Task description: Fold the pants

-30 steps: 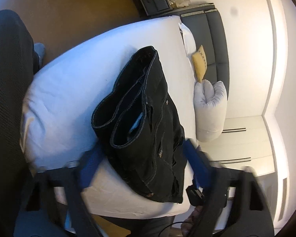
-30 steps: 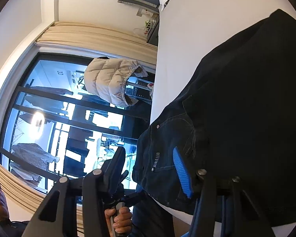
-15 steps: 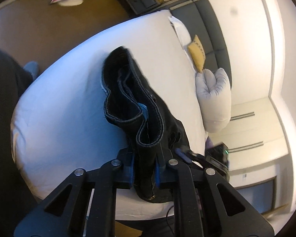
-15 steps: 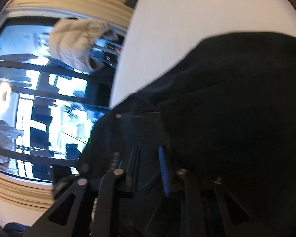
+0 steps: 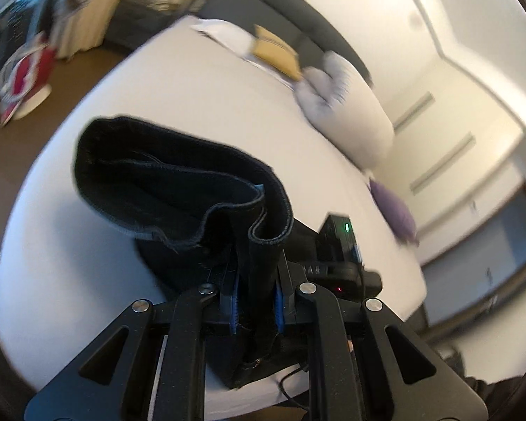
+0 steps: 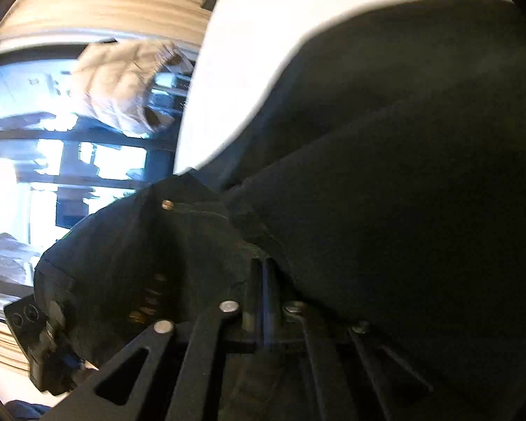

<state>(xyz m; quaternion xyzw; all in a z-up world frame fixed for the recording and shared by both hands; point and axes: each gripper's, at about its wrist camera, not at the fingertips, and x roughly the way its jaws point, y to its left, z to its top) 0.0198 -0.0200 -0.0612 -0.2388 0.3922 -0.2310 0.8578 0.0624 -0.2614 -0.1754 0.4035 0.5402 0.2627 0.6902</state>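
The black denim pants [image 5: 179, 196] lie folded on the white bed [image 5: 87, 280]. My left gripper [image 5: 256, 294] is shut on the near edge of the pants, with cloth pinched between its blue pads, and lifts it; the leg hems curl up in front of it. In the right wrist view the pants [image 6: 403, 175] fill most of the frame. My right gripper [image 6: 263, 298] is shut on the waist area near a rivet [image 6: 167, 204]. The right gripper's body [image 5: 340, 256] shows just right of the left one.
White and grey pillows [image 5: 347, 105], a yellow cushion [image 5: 277, 52] and a purple cushion [image 5: 396, 210] lie at the bed's far side. Brown floor and a red-and-white object [image 5: 24, 77] are at the left. A window and a hanging beige jacket [image 6: 122, 84] show beyond the bed edge.
Both grippers went from open to shut on the pants. The left gripper has lifted the near edge and the view has swung toward the pillows.
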